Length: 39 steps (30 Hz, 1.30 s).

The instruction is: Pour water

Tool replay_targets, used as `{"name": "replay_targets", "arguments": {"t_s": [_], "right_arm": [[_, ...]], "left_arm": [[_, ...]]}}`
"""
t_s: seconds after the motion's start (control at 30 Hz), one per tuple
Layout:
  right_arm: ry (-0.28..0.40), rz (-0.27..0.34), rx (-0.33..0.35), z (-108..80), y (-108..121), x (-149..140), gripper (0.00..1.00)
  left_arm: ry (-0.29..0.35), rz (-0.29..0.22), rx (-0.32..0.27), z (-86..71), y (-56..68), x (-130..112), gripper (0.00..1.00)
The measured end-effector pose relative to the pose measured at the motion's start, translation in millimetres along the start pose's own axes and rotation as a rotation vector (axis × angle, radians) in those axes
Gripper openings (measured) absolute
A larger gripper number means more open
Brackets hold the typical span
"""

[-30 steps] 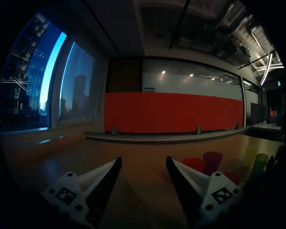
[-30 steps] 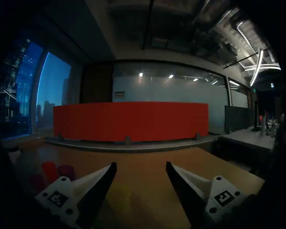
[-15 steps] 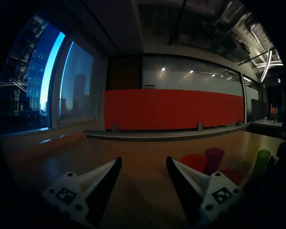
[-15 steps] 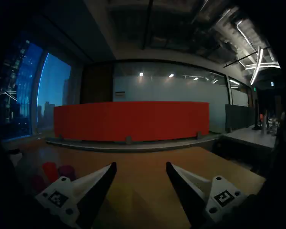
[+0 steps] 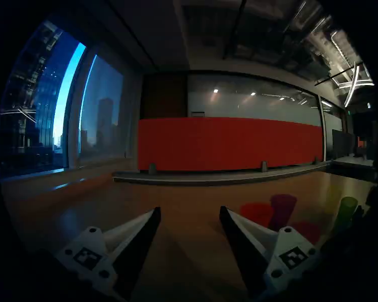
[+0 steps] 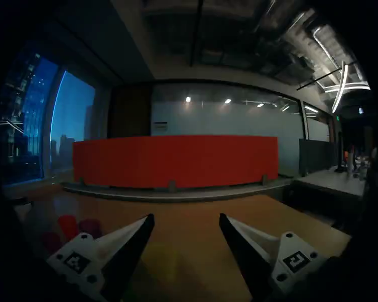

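Observation:
In the left gripper view, my left gripper (image 5: 190, 211) is open above a wooden table (image 5: 189, 196), with nothing between its fingers. To its right stand a red cup (image 5: 255, 211), a purple cup (image 5: 282, 207), another red cup (image 5: 306, 230) and a green cup (image 5: 346, 210). In the right gripper view, my right gripper (image 6: 186, 217) is open and empty over the same table (image 6: 189, 211). A red cup (image 6: 68, 224), a purple cup (image 6: 89, 225) and a dark red cup (image 6: 50, 238) stand at its far left. A faint yellowish cup (image 6: 161, 254) shows low between the fingers.
A red partition (image 5: 224, 146) runs along the table's far edge, with glass walls behind it. Large windows (image 5: 48, 121) line the left side. Another desk (image 6: 335, 182) stands to the right. The room is dim.
Both views shifted only slightly; the cups sit a touch differently in frame. Both grippers stay open.

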State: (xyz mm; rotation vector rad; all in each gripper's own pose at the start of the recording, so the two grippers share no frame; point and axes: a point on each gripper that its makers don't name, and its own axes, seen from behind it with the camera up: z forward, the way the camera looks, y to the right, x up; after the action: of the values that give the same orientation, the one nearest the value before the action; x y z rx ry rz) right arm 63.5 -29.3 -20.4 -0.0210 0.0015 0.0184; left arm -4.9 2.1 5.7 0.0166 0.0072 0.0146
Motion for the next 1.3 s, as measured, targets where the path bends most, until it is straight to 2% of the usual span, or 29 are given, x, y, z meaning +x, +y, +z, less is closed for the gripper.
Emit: {"name": "replay_targets", "arguments": {"t_s": [0.3, 0.6, 1.07, 1.3], "right_arm": [[0.036, -0.012, -0.009, -4.8, 9, 7, 1.00], [0.048, -0.046, -0.023, -6.2, 22, 0, 1.00], [0.080, -0.037, 0.017, 9.6, 11, -3, 1.00], [0.076, -0.021, 0.036, 14.6, 11, -22, 1.00]], "left_arm": [[0.000, 0.001, 0.000, 0.1, 0.3, 0, 0.86], [-0.001, 0.001, 0.000, 0.0, 0.7, 1, 0.86], [-0.001, 0.001, 0.000, -0.1, 1.3, 0, 0.86], [-0.001, 0.001, 0.000, 0.0, 0.9, 0, 0.86]]}}
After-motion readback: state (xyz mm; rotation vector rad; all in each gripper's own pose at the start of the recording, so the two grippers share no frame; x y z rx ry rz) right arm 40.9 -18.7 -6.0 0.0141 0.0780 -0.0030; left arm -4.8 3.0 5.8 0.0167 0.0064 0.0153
